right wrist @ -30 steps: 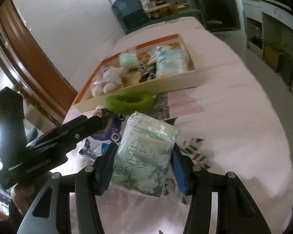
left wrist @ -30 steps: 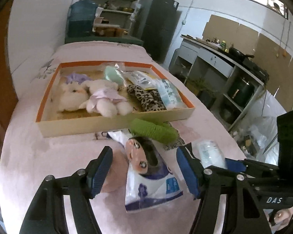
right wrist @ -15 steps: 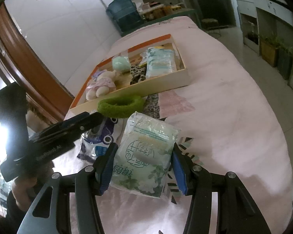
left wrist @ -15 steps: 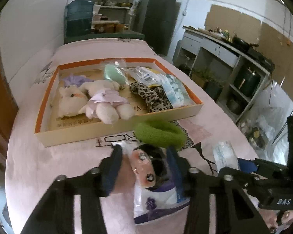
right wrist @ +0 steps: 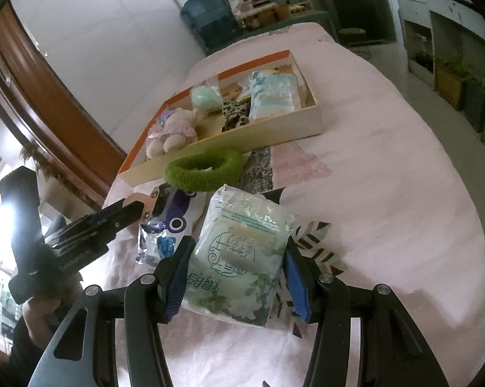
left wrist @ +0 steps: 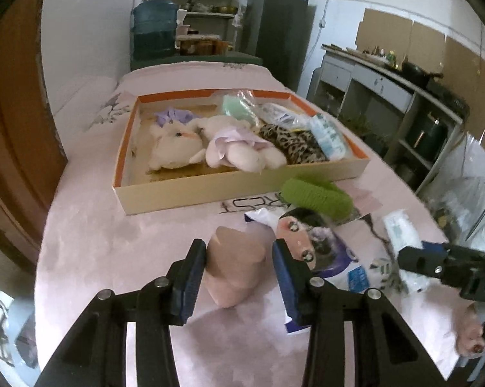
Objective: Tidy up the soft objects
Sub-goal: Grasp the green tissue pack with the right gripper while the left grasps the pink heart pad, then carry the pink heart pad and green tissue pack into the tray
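As seen from L wrist, the left gripper [left wrist: 239, 267] straddled a soft beige-pink lump [left wrist: 234, 266] on the pink cloth; jaws had just been closing, whether the pads pressed it couldn't be told. Shallow orange-rimmed cardboard tray [left wrist: 242, 183] lay straight ahead.

R wrist: the right gripper [right wrist: 236, 275] pinched a pale green plastic tissue pack [right wrist: 239, 258], tray [right wrist: 274, 129] ahead, slightly left.

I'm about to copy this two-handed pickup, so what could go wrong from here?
The left claw has just closed around the pink pad, but its right finger sits against the doll bag and may drag it. The tissue pack in the right claw bulges and could slip. The green ring lies before the tray, blocking a low path.
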A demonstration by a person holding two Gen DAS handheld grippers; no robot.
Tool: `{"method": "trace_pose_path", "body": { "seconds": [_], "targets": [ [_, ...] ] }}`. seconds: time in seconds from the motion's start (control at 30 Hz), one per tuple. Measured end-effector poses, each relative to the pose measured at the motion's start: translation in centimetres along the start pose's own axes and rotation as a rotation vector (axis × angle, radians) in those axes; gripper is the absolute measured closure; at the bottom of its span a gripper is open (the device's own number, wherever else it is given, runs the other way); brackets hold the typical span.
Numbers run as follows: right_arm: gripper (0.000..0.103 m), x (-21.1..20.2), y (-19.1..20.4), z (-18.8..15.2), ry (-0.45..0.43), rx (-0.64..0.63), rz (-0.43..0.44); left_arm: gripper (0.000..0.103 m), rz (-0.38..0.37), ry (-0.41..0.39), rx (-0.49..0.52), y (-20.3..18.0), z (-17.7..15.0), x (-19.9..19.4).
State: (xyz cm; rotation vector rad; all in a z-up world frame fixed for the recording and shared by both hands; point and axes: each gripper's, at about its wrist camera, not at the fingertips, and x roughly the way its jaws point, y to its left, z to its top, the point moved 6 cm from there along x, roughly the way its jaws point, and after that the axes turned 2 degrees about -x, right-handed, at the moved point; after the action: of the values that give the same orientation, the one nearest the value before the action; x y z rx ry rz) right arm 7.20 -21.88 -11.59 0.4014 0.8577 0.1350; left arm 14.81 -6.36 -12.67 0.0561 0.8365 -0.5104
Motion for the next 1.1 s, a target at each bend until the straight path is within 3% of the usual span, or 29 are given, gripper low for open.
{"method": "trace_pose_path", "body": {
  "seconds": [0.2,0.33,0.63,1.1],
  "targets": [
    [0.048,0.2,0.1,0.0,0.003,-0.007,-0.005,0.061,0.017,0.077,-0.046,0.9,-1.1,2.2],
    [0.048,0.2,0.1,-0.1,0.004,-0.009,-0.005,0.066,0.007,0.057,-0.064,1.1,-0.9,1.8],
    [0.048,-0.1,1.0,0.2,-0.002,-0.043,0.001,0.067,-0.005,-0.003,-0.1,1.3,-0.3,0.2],
    [0.048,-0.6,4.0,5.0,-0.06,-0.189,-0.002,0.067,-0.021,-0.103,-0.114,1.0,3.9,-3.3]
  ]
}}
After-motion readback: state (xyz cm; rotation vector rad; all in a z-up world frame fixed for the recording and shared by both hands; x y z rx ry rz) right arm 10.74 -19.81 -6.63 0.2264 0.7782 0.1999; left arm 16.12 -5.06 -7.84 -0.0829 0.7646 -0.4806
